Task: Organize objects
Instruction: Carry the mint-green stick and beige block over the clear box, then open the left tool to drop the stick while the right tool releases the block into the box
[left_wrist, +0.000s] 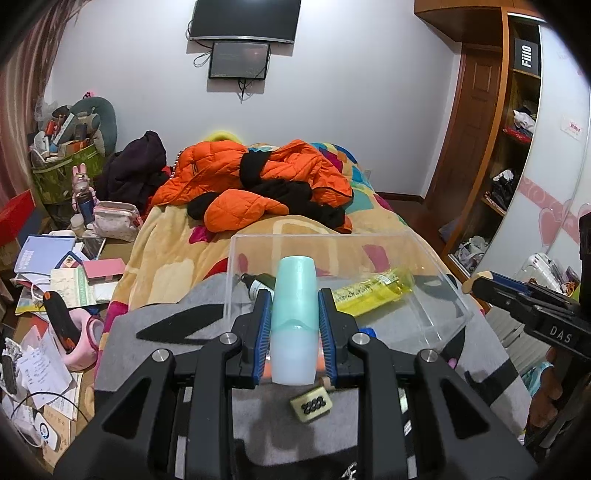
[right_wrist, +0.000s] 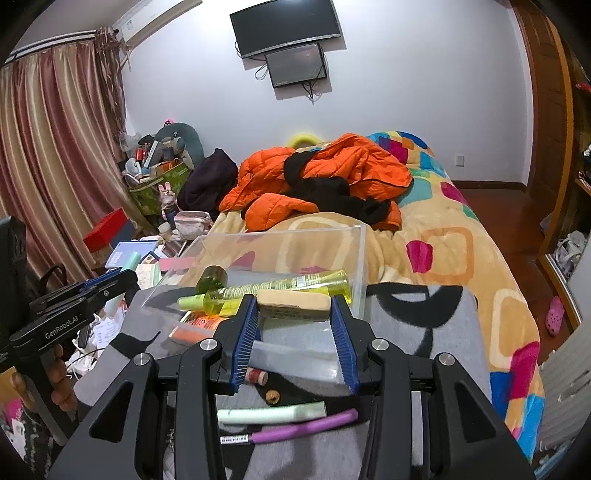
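Observation:
My left gripper (left_wrist: 294, 295) is shut on a mint-green and white bottle (left_wrist: 295, 314), which stands upright between the blue pads, raised above the grey mat (left_wrist: 166, 354). Just ahead is a clear plastic box (left_wrist: 448, 291) with a yellow bottle (left_wrist: 373, 291) and a dark green bottle (left_wrist: 255, 284) lying in it. My right gripper (right_wrist: 291, 304) is shut on a tan bar (right_wrist: 293, 304), held crosswise at the fingertips in front of the same box (right_wrist: 360, 251). Each gripper shows at the edge of the other's view: the right one (left_wrist: 476, 284) and the left one (right_wrist: 110, 280).
Loose on the mat are a small tan block (left_wrist: 311, 406), a red-capped tube (right_wrist: 256, 376), a pale green tube (right_wrist: 271, 413), a purple pen (right_wrist: 306, 428) and an orange tube (right_wrist: 199, 325). An orange jacket (left_wrist: 236, 173) lies further up the bed. A cluttered side table (left_wrist: 55, 280) stands left.

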